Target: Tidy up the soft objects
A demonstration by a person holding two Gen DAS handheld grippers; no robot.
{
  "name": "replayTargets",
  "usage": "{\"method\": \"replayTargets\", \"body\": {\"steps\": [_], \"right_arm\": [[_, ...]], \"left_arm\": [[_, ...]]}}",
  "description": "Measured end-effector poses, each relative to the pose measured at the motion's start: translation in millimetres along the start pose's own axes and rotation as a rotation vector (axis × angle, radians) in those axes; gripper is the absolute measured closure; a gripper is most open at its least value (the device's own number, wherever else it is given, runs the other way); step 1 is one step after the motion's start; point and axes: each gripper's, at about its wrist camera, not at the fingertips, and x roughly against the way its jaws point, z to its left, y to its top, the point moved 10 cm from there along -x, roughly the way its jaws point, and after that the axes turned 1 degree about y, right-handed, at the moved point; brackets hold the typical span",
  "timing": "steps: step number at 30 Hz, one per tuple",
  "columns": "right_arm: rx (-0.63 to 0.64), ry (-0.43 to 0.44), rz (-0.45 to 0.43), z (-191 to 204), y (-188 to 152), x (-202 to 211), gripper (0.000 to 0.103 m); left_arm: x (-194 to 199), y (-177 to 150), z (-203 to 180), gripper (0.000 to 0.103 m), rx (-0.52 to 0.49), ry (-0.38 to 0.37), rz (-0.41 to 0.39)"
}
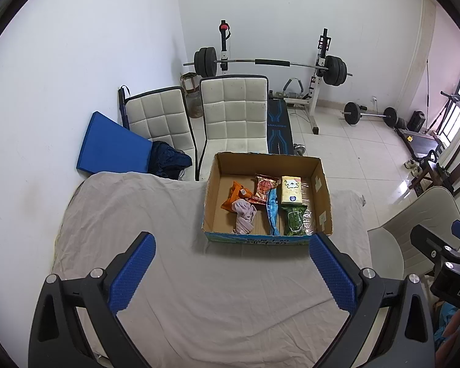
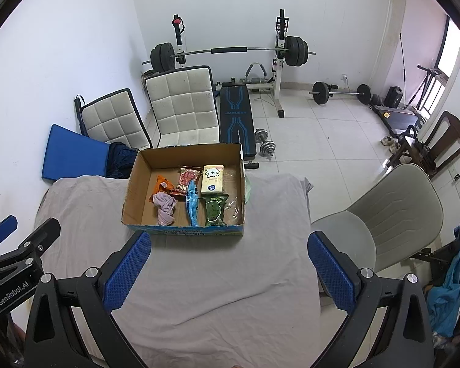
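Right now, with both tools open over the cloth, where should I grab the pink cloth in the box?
Probably from straight above, pinching the bunched upper end of the pink cloth. It lies crumpled on the floor of the cardboard box, beside the orange packet, and the box walls block a side approach.

Left gripper (image 1: 231, 271): black angular frame, silver round screws at the joints, blue dimpled finger pads (image 1: 132, 276). Right gripper (image 2: 229, 271): same build. White "GenRobot.AI" lettering on the left gripper's black body in the right wrist view.
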Motion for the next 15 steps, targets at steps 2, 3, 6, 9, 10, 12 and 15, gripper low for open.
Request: {"method": "replayTargets", "body": {"steps": [2,3,6,9,10,12,15], "right_arm": [[-0.003,0.000,-0.001,-0.5,0.5,0.6,0.000],[-0.001,0.000,0.000,-0.6,0.5,0.6,0.000],[-0.003,0.000,0.000,-0.8,-0.7,-0.3,0.000],[-0.006,-0.002,0.000,-1.5,-2.7,-1.1,0.000],[-0.004,-0.003,0.001,-1.1,-3.0,-1.4,0.000],[-0.006,-0.001,0.000,-1.4,-2.3,-0.8,0.000],[-0.004,-0.003,-0.001,-1.7,-2.1,-0.7,0.000]], "left_arm": [[-0.9,0.1,0.0,0.000,-0.001,-0.001,0.003],[-0.6,0.1,0.0,0.000,0.000,0.000,0.001],[-0.6,-0.3,0.1,0.000,-0.002,-0.001,0.002],[-0.1,-0.7,-2.3,0.000,-0.003,-0.003,0.003],[0.4,-1.1,-3.4,0.000,-0.004,-0.004,0.003],[0.8,-1.7,-3.8,0.000,-0.003,-0.006,0.005],[0.5,-1.7,-4.7,0.000,-0.005,-0.005,0.006]]}}
